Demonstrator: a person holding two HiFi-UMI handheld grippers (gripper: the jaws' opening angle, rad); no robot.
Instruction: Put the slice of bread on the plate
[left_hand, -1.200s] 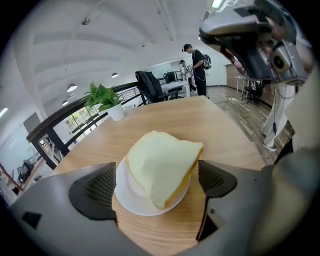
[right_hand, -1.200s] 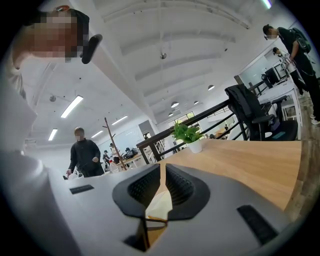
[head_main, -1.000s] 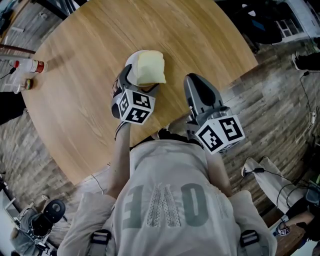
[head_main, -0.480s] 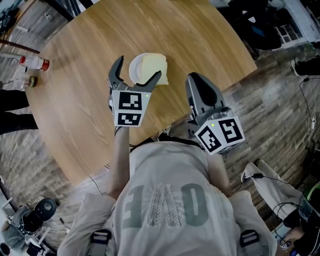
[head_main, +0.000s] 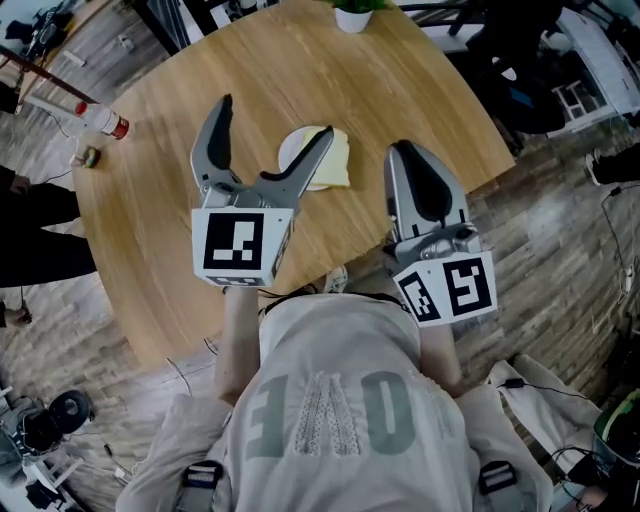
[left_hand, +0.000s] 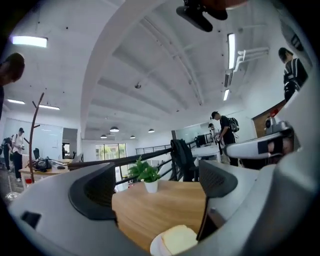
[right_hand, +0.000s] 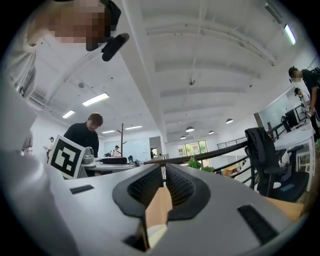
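A pale slice of bread (head_main: 334, 164) lies on a small white plate (head_main: 291, 150) on the round wooden table (head_main: 180, 200), overhanging the plate's right rim. My left gripper (head_main: 272, 133) is held up over the plate's near side, open, with nothing between its jaws. In the left gripper view the bread (left_hand: 179, 239) and plate (left_hand: 156, 247) show low between the wide-apart fingers (left_hand: 95, 192). My right gripper (head_main: 412, 160) hovers to the right of the bread, shut and empty. Its pads (right_hand: 145, 187) meet with only a thin slit between them in the right gripper view.
A bottle with a red cap (head_main: 100, 120) and a small object (head_main: 88, 155) lie near the table's left edge. A potted plant (head_main: 352, 15) stands at the far edge, also visible as the plant (left_hand: 145, 174). A person in black (head_main: 30, 230) stands left; chairs and cables crowd the floor at the right.
My left gripper opened, let go of the bread on the plate, then rose and drew back toward the body. The right gripper shifted only slightly.
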